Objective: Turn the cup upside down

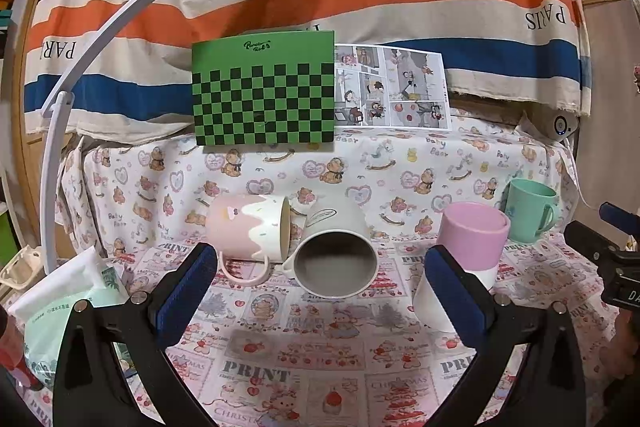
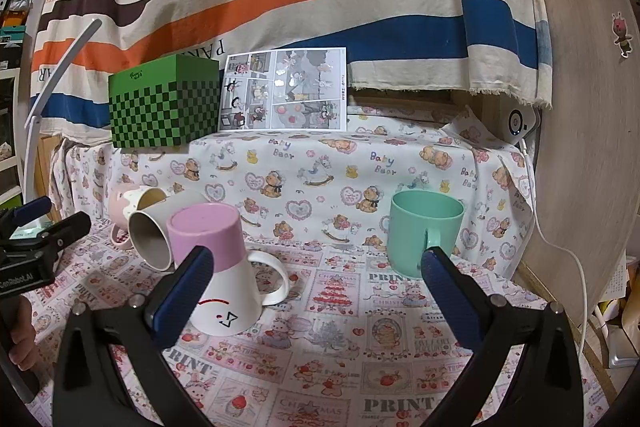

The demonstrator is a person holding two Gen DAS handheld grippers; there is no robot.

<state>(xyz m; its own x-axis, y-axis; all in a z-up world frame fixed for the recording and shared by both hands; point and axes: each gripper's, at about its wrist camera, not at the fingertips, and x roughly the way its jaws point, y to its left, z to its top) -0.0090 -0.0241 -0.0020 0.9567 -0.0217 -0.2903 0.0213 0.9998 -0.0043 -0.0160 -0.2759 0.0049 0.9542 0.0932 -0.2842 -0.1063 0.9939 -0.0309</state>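
Observation:
Four cups stand or lie on the printed cloth. A pink-and-white mug lies on its side, and a grey-white cup lies beside it with its mouth toward me. A pink-bottomed white mug stands upside down. A mint green cup stands upright at the right. My left gripper is open and empty, in front of the grey-white cup. My right gripper is open and empty, between the upside-down mug and the green cup. The lying cups also show in the right wrist view.
A green checkered box and a comic sheet stand on a raised shelf behind. A white lamp arm rises at the left, a tissue pack lies at the front left. A white cable hangs at the right.

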